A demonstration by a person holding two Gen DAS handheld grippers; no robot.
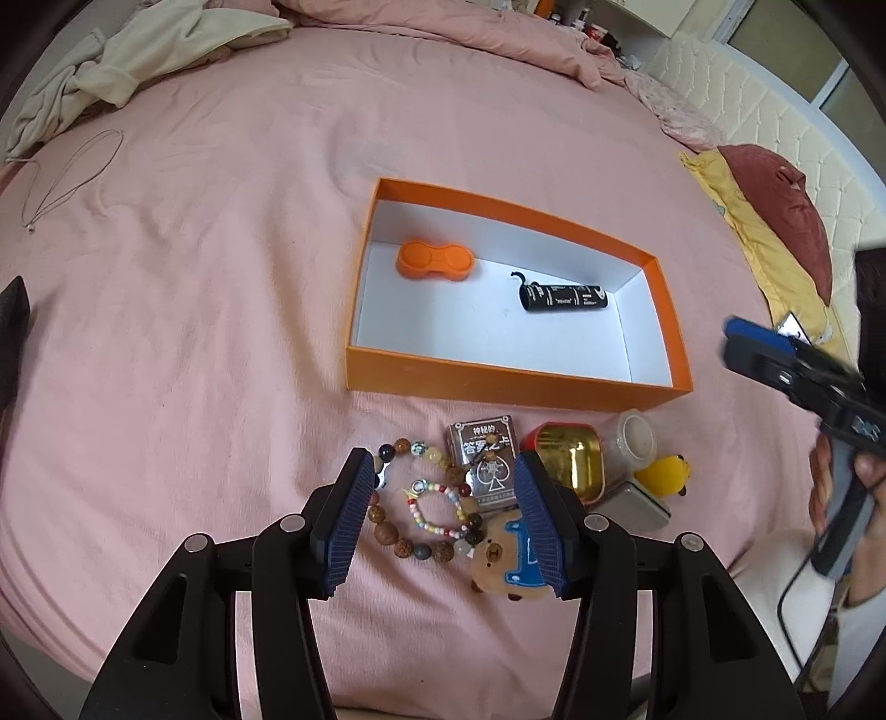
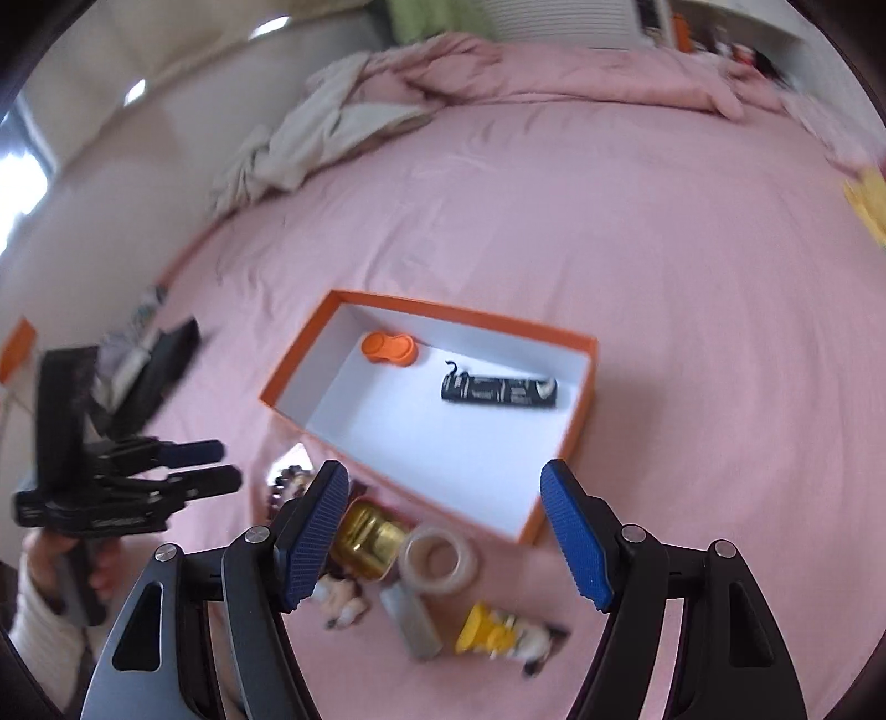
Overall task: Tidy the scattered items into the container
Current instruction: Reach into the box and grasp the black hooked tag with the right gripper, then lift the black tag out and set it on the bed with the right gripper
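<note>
An orange box (image 1: 498, 382) with a white inside lies on the pink bed; it also shows in the right wrist view (image 2: 581, 399). In it lie an orange double-round case (image 1: 434, 260) and a black tube (image 1: 562, 297). In front of the box lie bead bracelets (image 1: 426, 498), a card deck (image 1: 487, 459), a gold tin (image 1: 570, 462), a small jar (image 1: 634, 437), a bear plush (image 1: 506, 559) and a yellow toy (image 1: 664, 473). My left gripper (image 1: 437, 520) is open and empty above the bracelets. My right gripper (image 2: 443, 531) is open and empty above the tin (image 2: 368, 537) and jar (image 2: 440, 559).
A cream cloth (image 1: 138, 61) and a rumpled pink duvet (image 1: 443, 33) lie at the far side of the bed. A thin cord (image 1: 72, 171) lies at the left. A dark red cushion (image 1: 786, 210) and yellow pillow are at the right. A grey block (image 2: 412, 620) lies near the yellow toy (image 2: 493, 631).
</note>
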